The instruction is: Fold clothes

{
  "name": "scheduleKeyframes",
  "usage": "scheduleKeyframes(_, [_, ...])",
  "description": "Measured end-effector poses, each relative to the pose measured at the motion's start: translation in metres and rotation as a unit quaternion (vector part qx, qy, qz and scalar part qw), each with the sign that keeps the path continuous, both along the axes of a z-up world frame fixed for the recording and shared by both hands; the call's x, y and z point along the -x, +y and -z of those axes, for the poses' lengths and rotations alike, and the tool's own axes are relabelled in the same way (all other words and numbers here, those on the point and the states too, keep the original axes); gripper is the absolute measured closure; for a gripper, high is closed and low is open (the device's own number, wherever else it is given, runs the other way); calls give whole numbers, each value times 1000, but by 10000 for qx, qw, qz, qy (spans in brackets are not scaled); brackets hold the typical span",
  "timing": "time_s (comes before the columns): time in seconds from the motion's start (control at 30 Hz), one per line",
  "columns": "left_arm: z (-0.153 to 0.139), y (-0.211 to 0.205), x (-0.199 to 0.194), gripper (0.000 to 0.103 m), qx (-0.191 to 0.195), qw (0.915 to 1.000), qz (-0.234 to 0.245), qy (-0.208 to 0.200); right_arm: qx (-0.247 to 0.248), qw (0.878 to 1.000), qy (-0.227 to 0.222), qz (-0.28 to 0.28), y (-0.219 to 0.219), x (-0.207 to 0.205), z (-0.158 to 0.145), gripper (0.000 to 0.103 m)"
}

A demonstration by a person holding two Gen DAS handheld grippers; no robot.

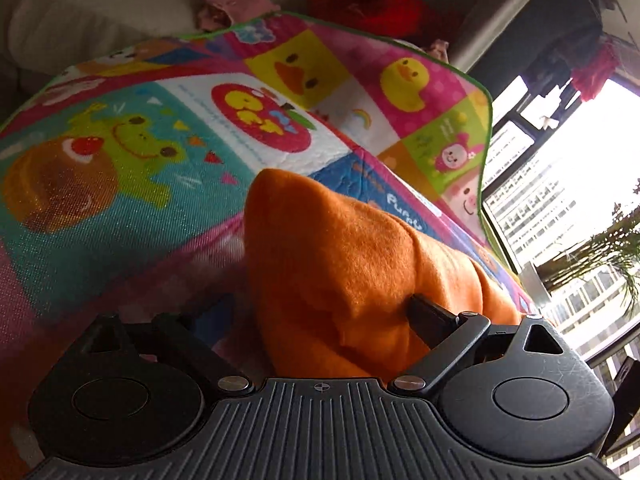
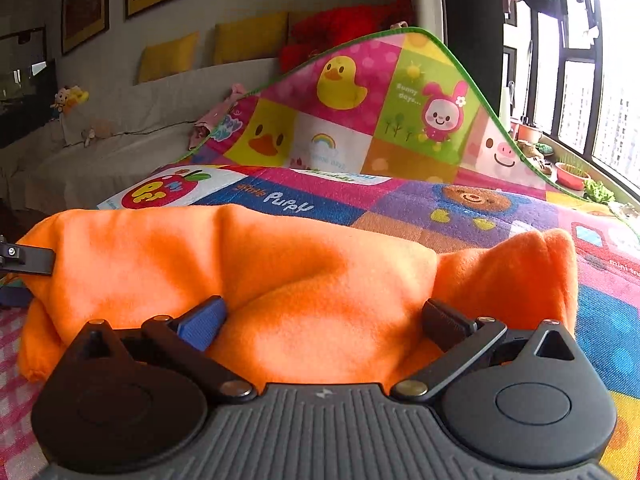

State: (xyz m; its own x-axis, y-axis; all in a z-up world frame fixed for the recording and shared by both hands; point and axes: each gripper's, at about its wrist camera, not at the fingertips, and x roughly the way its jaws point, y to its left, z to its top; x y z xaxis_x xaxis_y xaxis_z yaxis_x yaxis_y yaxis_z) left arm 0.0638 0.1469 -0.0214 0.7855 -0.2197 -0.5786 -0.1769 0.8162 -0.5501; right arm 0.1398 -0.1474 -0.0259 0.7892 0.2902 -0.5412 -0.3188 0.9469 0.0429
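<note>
An orange fleece garment (image 2: 248,264) lies bunched on a colourful cartoon play mat (image 2: 460,208). In the right wrist view my right gripper (image 2: 320,320) has its jaws wide apart, with a fold of the orange cloth bulging between the blue finger (image 2: 204,322) and the black finger (image 2: 448,322). The left gripper's finger (image 2: 28,258) shows at the garment's left end. In the left wrist view the garment (image 1: 340,264) rises as a peak between the jaws of my left gripper (image 1: 320,312). The right finger (image 1: 432,316) presses into the cloth; the left finger is hidden behind it.
The mat's far edge (image 2: 400,80) curls up against a cream sofa (image 2: 120,120) with yellow cushions (image 2: 168,56) and a red plush (image 2: 340,28). A window sill with plant pots (image 2: 572,172) runs along the right. Pink clothes (image 1: 236,4) lie beyond the mat.
</note>
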Motion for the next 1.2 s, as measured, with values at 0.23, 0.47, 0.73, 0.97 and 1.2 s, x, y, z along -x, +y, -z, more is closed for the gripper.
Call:
scheduleKeyframes(0.23, [3, -17, -15, 9, -275, 9996, 56, -31, -46, 10000, -5, 20, -1, 0, 0, 0])
scheduleKeyframes(0.47, [0, -25, -16, 41, -589, 9976, 336, -158, -7, 10000, -43, 34, 0, 2, -1, 0])
scheduleKeyframes(0.73, [-13, -45, -13, 65, -1555, 9836, 707, -571, 8, 10000, -71, 54, 0, 4, -1, 0])
scheduleKeyframes(0.97, [-29, -78, -10, 68, -3167, 9369, 1140, -943, 1107, 9877, -1106, -57, 24, 45, -17, 0])
scheduleKeyframes(1.2, [-36, -97, -18, 68, -3641, 9145, 1448, -1014, 1800, 9495, -1871, -1763, 84, 111, -27, 0])
